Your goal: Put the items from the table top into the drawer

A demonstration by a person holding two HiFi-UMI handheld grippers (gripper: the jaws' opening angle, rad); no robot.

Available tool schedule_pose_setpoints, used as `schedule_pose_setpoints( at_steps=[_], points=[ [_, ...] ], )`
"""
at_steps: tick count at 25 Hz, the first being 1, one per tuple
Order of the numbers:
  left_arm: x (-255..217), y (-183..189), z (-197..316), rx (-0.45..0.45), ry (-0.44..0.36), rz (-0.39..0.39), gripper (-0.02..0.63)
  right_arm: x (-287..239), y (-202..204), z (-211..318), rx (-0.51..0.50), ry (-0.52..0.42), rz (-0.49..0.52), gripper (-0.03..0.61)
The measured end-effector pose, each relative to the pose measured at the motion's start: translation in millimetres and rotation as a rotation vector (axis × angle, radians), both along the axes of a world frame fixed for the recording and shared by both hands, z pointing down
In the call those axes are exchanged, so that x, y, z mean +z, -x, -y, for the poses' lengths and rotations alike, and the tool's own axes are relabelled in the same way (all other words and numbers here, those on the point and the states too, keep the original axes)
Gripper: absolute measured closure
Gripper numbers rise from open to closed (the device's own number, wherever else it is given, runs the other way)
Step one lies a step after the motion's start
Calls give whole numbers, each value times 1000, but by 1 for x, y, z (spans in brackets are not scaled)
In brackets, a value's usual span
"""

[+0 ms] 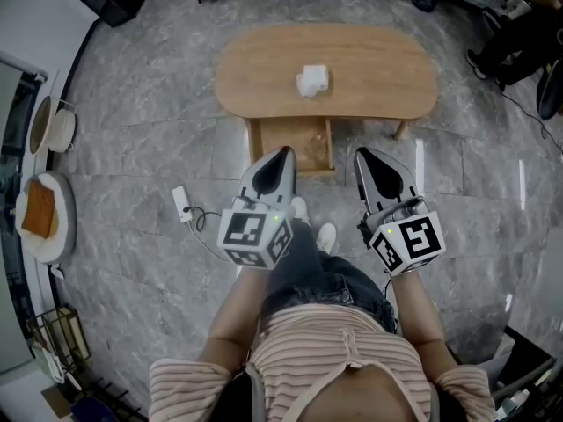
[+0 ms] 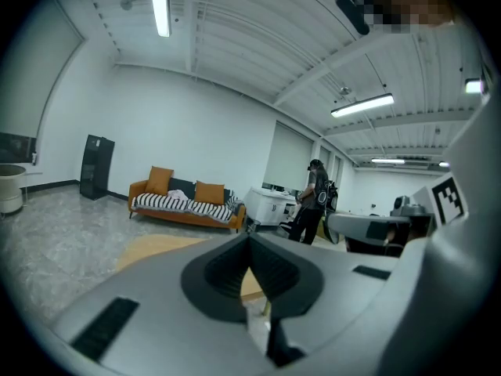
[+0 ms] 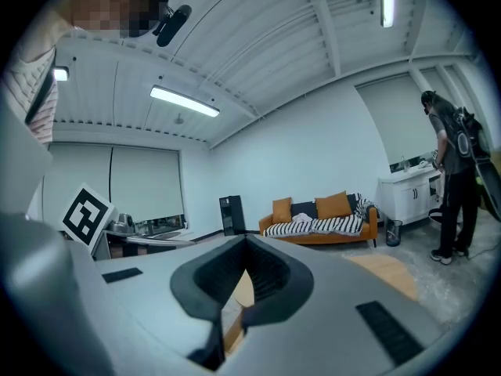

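A white crumpled item (image 1: 312,80) lies on the oval wooden table (image 1: 378,69). Beneath the table's near edge a wooden drawer (image 1: 290,143) stands pulled out. My left gripper (image 1: 283,152) is raised in front of the drawer with its jaws shut and nothing between them. Beside it my right gripper (image 1: 362,154) hangs just right of the drawer, also shut and empty. In the left gripper view the left gripper (image 2: 249,237) points nearly level over the table (image 2: 149,249). The right gripper view shows the right gripper (image 3: 246,241) pointing level across the room.
An orange sofa (image 2: 184,202) stands behind the table, and a person (image 2: 313,202) stands by a white cabinet (image 3: 407,198). A white power strip (image 1: 181,203) with a cable lies on the grey floor to the left. Shelves with dishes (image 1: 44,214) line the left wall.
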State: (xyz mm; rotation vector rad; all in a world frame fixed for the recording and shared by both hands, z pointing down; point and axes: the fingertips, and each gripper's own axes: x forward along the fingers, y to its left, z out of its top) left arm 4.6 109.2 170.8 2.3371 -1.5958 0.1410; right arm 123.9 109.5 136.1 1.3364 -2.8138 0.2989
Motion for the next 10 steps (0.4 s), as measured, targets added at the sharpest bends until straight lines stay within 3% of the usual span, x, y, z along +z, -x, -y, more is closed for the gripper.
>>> schedule_pose_setpoints(
  at_steps=[10],
  points=[
    [-23, 1, -12, 10, -51, -1, 600, -24, -3, -13, 8, -53, 19, 571]
  ],
)
